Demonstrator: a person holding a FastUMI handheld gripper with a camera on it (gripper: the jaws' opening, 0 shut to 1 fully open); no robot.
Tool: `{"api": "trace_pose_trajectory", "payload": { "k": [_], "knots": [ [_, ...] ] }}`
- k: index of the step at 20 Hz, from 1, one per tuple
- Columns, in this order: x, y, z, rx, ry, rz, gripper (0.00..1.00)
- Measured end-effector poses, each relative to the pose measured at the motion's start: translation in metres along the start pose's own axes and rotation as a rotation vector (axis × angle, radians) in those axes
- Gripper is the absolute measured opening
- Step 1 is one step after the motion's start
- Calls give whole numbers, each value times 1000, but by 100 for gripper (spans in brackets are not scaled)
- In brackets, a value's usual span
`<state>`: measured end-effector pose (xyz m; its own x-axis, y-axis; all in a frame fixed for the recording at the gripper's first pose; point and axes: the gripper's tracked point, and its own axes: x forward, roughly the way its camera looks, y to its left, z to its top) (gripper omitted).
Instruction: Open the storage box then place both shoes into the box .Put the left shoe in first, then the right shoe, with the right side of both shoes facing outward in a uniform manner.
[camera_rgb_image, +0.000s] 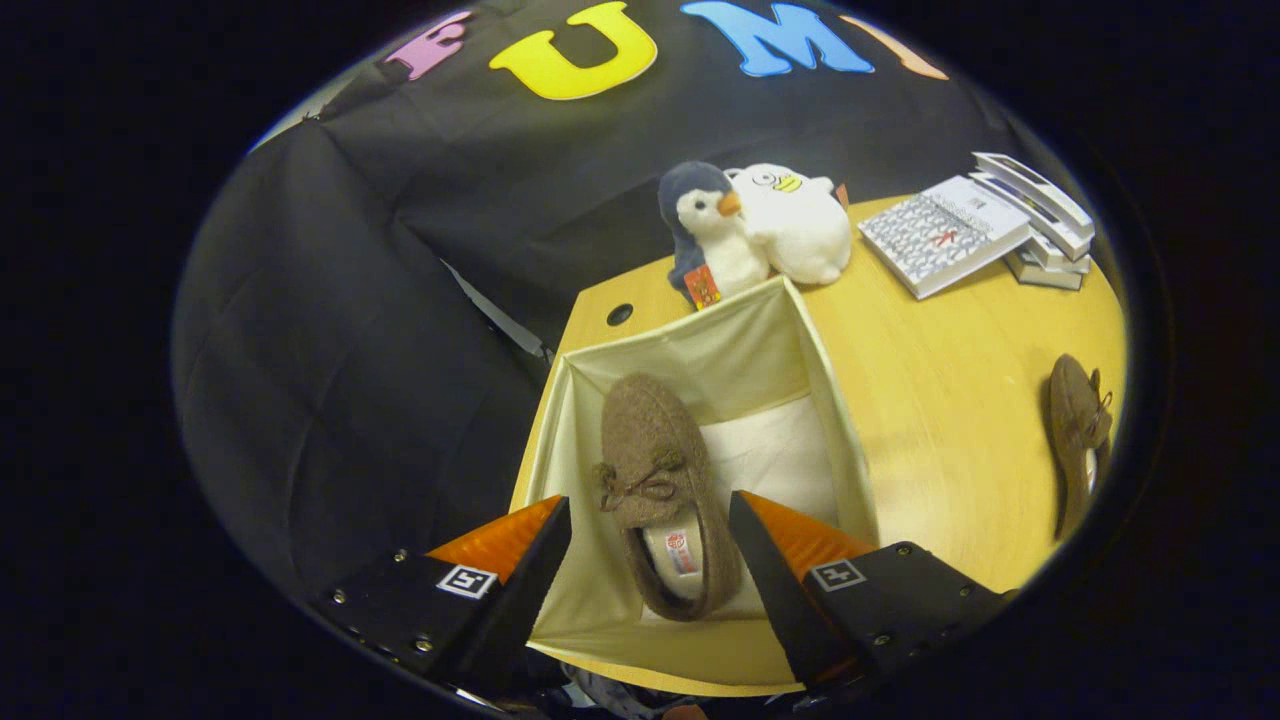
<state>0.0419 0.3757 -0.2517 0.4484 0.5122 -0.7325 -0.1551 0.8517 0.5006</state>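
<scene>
Brown shoe (660, 490) lies between the parted hand-held gripper (650, 530) fingers.

Fuzzy felt-like shoe (665, 480) in matt cloth storage box (760, 340) on smooth wood-look table (940, 400); plush penguin (710, 235).

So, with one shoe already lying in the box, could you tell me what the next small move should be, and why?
Probably lift the gripper clear of the box and swing it toward the second shoe on the table. The jaws stand open with nothing between them, the first shoe lies in the box below them, and the other shoe lies on the table outside the box.
</scene>
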Motion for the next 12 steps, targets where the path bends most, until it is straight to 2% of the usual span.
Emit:
{"api": "trace_pose_trajectory", "payload": {
  "k": [5,12],
  "knots": [
    [-57,-37,45,-75,-145,-10,98],
    [-130,-130,81,-135,-279,-102,97]
  ]
}}
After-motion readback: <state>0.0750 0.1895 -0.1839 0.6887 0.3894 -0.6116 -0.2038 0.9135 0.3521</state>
